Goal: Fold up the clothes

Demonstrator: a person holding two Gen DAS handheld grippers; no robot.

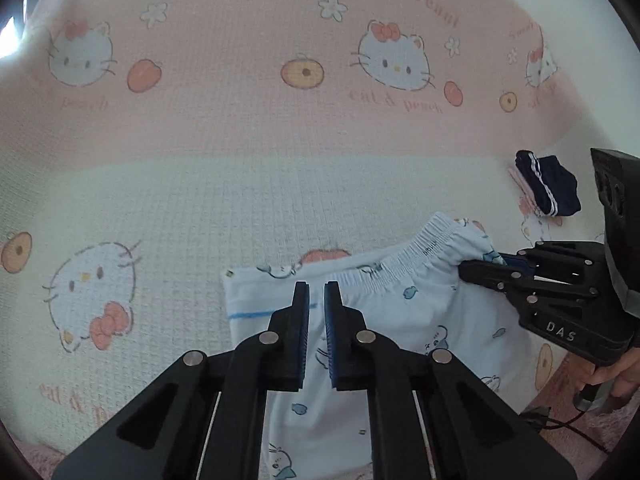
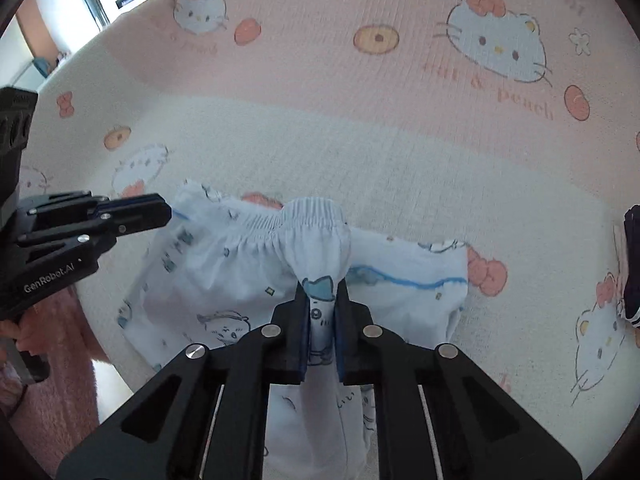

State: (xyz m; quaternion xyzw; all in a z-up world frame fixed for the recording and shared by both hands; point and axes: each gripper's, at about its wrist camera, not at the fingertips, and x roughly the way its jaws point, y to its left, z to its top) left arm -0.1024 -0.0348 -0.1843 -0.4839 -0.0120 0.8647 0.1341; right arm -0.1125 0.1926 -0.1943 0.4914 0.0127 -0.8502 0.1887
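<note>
Pink cartoon-cat bedding (image 1: 280, 140) fills the left wrist view; the left gripper (image 1: 317, 300) is closed to a sliver above the pale blue shorts (image 1: 400, 312), whether on cloth is unclear. From the right wrist, the right gripper (image 2: 322, 312) pinches the shorts' waistband corner, elastic edge running leftward toward the other gripper.

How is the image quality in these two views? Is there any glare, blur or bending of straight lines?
Left wrist view: blown-out glare at the top-left edge; strong fisheye curving of the pink-and-white cartoon-cat bedsheet; print soft but readable. Right wrist view: bright window glare top left; the light blue printed cotton shorts look motion-smeared on their left part; dark round vignette in both.
</note>
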